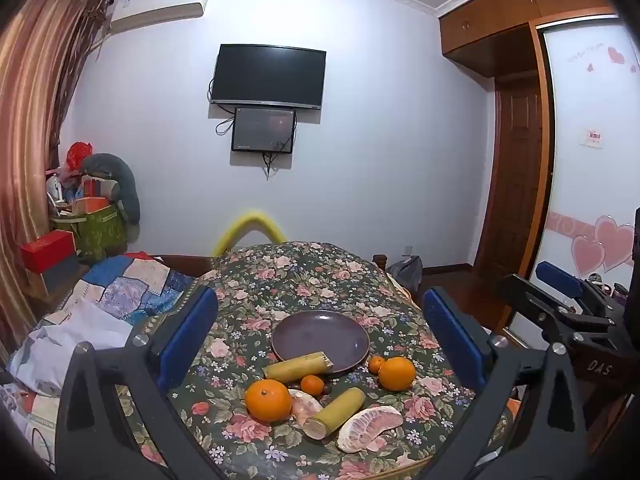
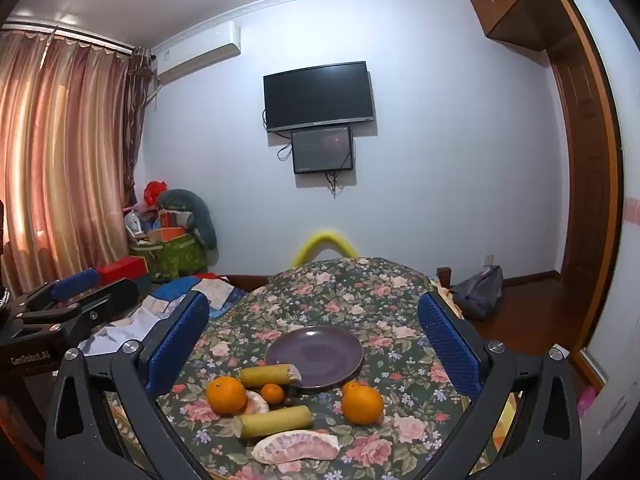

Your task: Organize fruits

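Note:
An empty purple plate (image 1: 320, 338) (image 2: 316, 354) sits on the floral table (image 1: 304, 276). In front of it lie two large oranges (image 1: 268, 400) (image 1: 397, 373), two small tangerines (image 1: 312, 385) (image 1: 376, 364), two yellow sugarcane pieces (image 1: 298, 366) (image 1: 335, 412) and pomelo segments (image 1: 370, 428) (image 2: 296, 447). One cane piece leans on the plate's rim. My left gripper (image 1: 320, 336) is open and empty, above the fruit. My right gripper (image 2: 314, 340) is open and empty, beside it; it shows in the left view (image 1: 560, 292).
A bed with a patchwork quilt (image 1: 120, 288) lies left of the table. Boxes and bags (image 1: 92, 216) stand in the far left corner. A grey bag (image 2: 480, 292) sits on the floor at the right, by a wooden wardrobe (image 1: 520, 160).

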### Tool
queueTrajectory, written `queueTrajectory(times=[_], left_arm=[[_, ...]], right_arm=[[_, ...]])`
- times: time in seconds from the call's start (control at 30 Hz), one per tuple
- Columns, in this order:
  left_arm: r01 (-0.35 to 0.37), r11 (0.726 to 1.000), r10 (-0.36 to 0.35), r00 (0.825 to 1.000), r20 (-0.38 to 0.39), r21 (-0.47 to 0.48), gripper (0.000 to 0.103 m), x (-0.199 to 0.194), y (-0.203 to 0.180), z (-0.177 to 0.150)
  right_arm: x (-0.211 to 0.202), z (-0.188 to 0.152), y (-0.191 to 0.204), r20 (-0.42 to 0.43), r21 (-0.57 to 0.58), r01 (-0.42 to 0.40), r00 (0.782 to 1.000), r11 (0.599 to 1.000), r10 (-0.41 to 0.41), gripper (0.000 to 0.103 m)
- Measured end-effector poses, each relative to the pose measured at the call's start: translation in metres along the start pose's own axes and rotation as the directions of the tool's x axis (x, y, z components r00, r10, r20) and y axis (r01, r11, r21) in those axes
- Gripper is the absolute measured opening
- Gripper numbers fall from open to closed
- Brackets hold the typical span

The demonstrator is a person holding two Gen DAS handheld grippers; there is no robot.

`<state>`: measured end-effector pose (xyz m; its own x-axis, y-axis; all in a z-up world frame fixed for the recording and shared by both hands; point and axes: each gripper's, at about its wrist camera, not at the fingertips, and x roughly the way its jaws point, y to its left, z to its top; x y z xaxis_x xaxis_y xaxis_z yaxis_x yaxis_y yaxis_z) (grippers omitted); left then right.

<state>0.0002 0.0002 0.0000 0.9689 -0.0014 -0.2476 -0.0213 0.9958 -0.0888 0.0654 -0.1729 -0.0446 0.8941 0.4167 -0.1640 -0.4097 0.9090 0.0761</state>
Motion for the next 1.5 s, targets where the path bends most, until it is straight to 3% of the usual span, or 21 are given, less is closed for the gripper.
queueTrajectory(times=[1.5], left_arm=[[0.014,1.000,-0.014,1.000,0.004,0.012,0.103,0.0031,0.0011,-0.0056]], right_arm=[[0.0008,-0.0042,0.0006,-0.011,0.012,-0.008,1.000,1.000,0.008,0.103]])
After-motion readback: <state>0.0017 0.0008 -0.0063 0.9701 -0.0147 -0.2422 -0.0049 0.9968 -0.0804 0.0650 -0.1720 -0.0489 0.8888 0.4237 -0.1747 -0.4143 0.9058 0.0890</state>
